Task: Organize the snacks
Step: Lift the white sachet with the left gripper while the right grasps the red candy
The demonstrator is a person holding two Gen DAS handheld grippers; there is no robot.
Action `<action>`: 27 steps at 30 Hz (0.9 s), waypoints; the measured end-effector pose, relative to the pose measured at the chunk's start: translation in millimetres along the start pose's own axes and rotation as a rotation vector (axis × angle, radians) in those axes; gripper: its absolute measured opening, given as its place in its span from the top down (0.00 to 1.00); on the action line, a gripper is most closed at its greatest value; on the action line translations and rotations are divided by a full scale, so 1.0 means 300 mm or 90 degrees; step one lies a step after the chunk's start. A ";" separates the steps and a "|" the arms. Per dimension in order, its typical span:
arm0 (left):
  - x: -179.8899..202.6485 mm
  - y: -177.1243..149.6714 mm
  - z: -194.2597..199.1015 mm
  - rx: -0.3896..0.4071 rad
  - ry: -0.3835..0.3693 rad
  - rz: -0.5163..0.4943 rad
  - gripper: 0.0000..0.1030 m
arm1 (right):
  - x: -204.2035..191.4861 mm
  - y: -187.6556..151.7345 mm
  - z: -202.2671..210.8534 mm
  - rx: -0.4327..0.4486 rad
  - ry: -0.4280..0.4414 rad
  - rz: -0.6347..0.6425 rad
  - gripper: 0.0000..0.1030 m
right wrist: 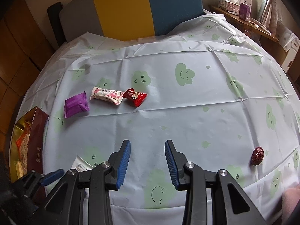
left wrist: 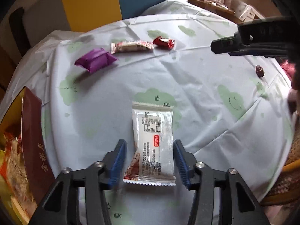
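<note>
A white snack packet (left wrist: 152, 144) lies flat on the tablecloth between the blue pads of my left gripper (left wrist: 150, 162). The pads stand just off its two long edges and are open. One corner of the packet (right wrist: 80, 164) shows in the right wrist view. My right gripper (right wrist: 147, 164) hovers open over bare cloth with nothing between its fingers. Further back lie a purple packet (right wrist: 76, 107), a pink-and-white candy bar (right wrist: 106, 95) and a red wrapped candy (right wrist: 134, 96) in a row. A dark red date (right wrist: 257, 156) sits alone at the right.
A maroon box (left wrist: 34, 131) with a gold inside holds several snacks at the table's left edge. A yellow and blue seat back (right wrist: 150, 9) stands behind the table. A wooden shelf (right wrist: 262, 28) with a tissue box runs along the far right.
</note>
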State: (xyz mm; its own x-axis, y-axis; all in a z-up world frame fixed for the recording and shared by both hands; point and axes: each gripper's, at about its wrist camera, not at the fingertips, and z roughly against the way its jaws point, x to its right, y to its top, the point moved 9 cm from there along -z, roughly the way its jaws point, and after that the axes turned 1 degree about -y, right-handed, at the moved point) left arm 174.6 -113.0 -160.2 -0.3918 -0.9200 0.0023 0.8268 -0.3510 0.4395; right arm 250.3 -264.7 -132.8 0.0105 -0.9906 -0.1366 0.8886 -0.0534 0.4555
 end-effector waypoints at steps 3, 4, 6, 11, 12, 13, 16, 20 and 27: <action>0.005 -0.023 0.015 0.017 -0.003 -0.003 0.63 | 0.009 0.004 0.002 0.002 0.003 -0.009 0.63; 0.003 -0.033 0.020 0.025 -0.001 -0.001 0.63 | 0.012 0.004 0.001 0.001 0.002 -0.011 0.63; -0.004 -0.063 0.034 0.046 0.007 0.003 0.63 | 0.012 0.003 -0.003 -0.002 0.001 -0.011 0.63; -0.027 -0.098 0.056 0.064 0.009 0.036 0.61 | 0.010 -0.006 -0.013 -0.010 -0.005 -0.005 0.63; -0.030 -0.104 0.061 0.062 0.009 0.041 0.61 | 0.010 -0.008 -0.017 -0.012 -0.007 -0.002 0.63; -0.030 -0.095 0.050 0.061 0.007 0.046 0.62 | 0.008 -0.012 -0.022 -0.016 -0.009 0.000 0.63; -0.034 -0.105 0.053 0.074 0.003 0.048 0.63 | 0.001 -0.022 -0.034 -0.024 -0.012 0.010 0.63; -0.033 -0.127 0.068 0.094 -0.005 0.048 0.63 | -0.017 -0.032 -0.042 -0.029 -0.008 0.027 0.63; -0.036 -0.142 0.077 0.119 -0.015 0.052 0.63 | -0.077 -0.020 -0.050 -0.033 0.032 0.066 0.63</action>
State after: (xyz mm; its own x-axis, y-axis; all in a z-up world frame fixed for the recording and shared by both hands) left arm 134.2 -84.2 -158.2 -0.3376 -0.9390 0.0655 0.7678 -0.2345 0.5963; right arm 251.7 -239.7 -145.6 0.1253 -0.9829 -0.1349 0.9042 0.0571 0.4233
